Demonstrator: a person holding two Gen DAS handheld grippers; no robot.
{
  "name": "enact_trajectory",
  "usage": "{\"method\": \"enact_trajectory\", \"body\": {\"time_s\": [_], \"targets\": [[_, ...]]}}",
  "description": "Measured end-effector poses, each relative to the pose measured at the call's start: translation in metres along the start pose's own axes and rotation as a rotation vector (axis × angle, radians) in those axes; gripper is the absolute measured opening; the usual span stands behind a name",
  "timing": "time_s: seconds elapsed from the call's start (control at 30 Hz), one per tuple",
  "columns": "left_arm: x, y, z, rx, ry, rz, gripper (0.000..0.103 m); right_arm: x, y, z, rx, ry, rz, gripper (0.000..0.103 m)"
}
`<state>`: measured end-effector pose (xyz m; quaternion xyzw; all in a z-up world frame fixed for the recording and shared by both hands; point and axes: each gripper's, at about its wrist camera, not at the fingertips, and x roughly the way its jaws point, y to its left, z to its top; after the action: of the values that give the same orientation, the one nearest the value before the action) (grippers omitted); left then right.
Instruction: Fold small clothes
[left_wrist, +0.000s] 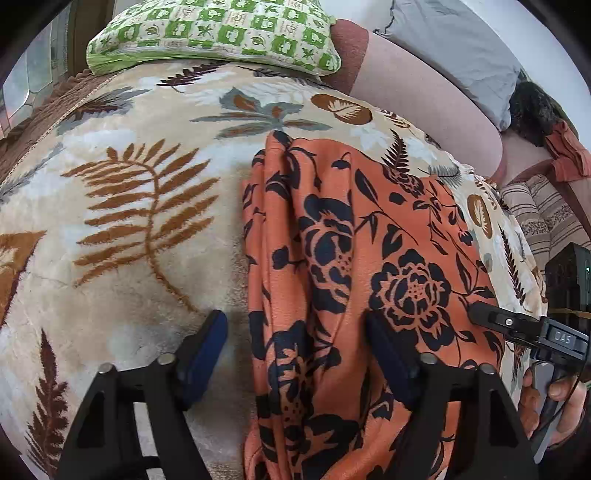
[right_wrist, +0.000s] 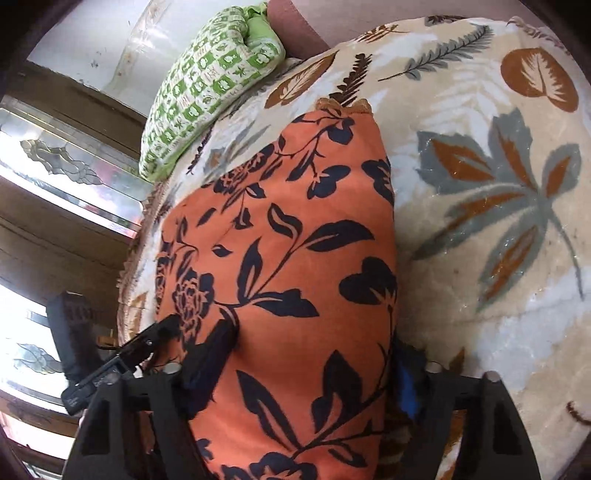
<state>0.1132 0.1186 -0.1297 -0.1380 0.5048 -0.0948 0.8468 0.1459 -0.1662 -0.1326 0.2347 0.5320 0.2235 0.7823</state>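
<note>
Orange black-flowered cloth garment (left_wrist: 354, 258) bunched on leaf-patterned plush blanket (left_wrist: 140, 206); left tongs (left_wrist: 295, 332) and right tongs (right_wrist: 314, 354) astride it, grip unclear.

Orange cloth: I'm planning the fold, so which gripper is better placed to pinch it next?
Probably right. The right gripper straddles the full width of the orange cloth, while the left gripper spans only its edge, one finger on the bare blanket.

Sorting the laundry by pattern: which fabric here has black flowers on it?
The orange cloth lying between the fingers; the beige blanket shows brown ferns, the green pillow checks.
</note>
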Motion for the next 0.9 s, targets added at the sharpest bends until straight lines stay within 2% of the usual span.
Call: {"method": "enact_trajectory", "body": {"time_s": [0.03, 0.07, 0.13, 0.23, 0.33, 0.4, 0.47, 0.67, 0.9], "targets": [[0.001, -0.002, 0.0, 0.003, 0.007, -0.015, 0.055, 0.001, 0.0, 0.001, -0.005, 0.0, -0.005, 0.071], [0.002, -0.004, 0.001, 0.001, 0.016, -0.03, 0.053, 0.001, 0.0, 0.002, -0.012, 0.003, -0.01, 0.07], [0.003, -0.007, 0.001, 0.004, 0.012, -0.034, 0.041, 0.003, 0.003, 0.002, -0.037, 0.007, -0.029, 0.068], [0.004, -0.007, -0.001, 0.001, 0.0, -0.046, 0.037, 0.005, 0.009, 0.002, -0.074, 0.01, -0.054, 0.063], [0.0, -0.003, 0.0, -0.019, 0.007, -0.074, 0.032, 0.002, 0.017, 0.002, -0.112, 0.005, -0.067, 0.054], [-0.004, -0.008, 0.001, 0.01, 0.0, -0.057, 0.03, -0.003, 0.025, 0.004, -0.146, -0.007, -0.08, 0.043], [-0.006, -0.01, 0.0, 0.017, -0.006, -0.046, 0.03, -0.008, 0.03, 0.005, -0.173, -0.011, -0.079, 0.039], [-0.008, -0.007, 0.0, -0.007, -0.016, -0.059, 0.028, -0.01, 0.04, 0.005, -0.221, -0.02, -0.096, 0.038], [-0.04, -0.041, 0.009, 0.054, -0.116, -0.076, 0.027, -0.036, 0.052, 0.012, -0.281, -0.076, -0.08, 0.035]]}}
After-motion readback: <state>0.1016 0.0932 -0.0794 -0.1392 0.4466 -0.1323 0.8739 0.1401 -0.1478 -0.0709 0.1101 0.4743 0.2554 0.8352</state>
